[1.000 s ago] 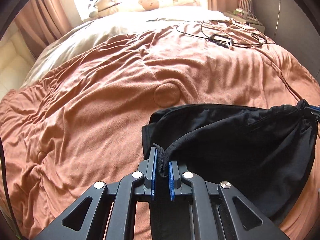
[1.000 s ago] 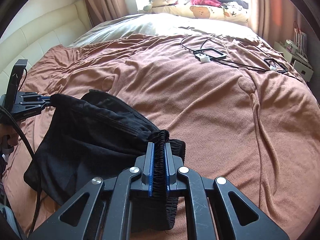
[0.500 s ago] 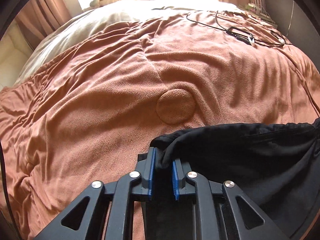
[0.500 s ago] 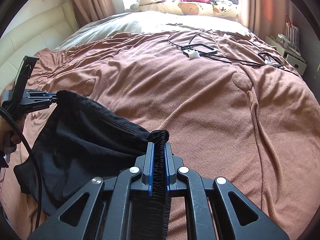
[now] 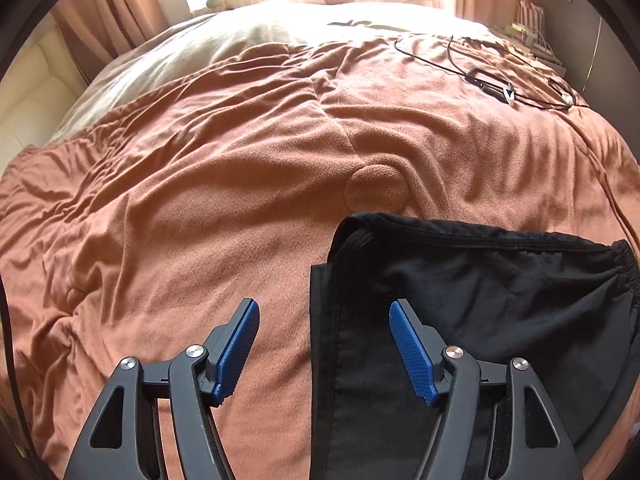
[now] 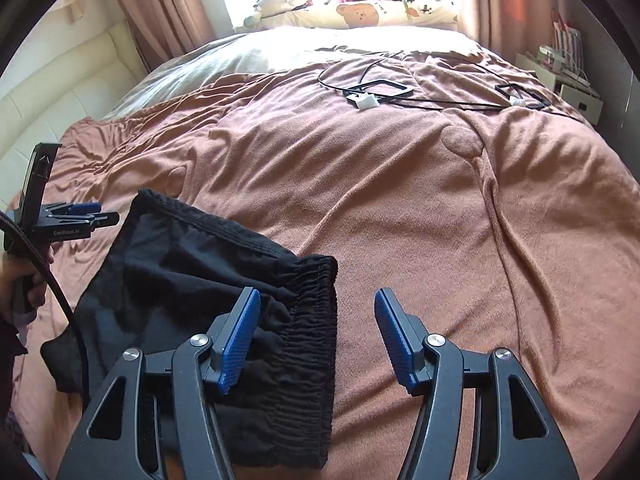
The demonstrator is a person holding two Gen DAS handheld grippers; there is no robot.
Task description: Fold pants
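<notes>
- The left gripper point(image 5: 324, 344) has just spread its jaws wide; the black pants point(image 5: 460, 300) lie loose under them, one edge passing between the blue pads untouched.
- The right gripper point(image 6: 316, 340) has likewise just let go, its jaws apart over the gathered waistband point(image 6: 308, 344).
- The pants lie folded flat on the brown blanket point(image 6: 360, 200) covering the bed.
- Farther off, black cables point(image 6: 380, 92) rest on the blanket; pillows point(image 6: 376, 12) sit by the window.

Black pants point(image 5: 460, 288), rust-brown blanket point(image 5: 200, 200), blue tool pads point(image 6: 240, 332).
</notes>
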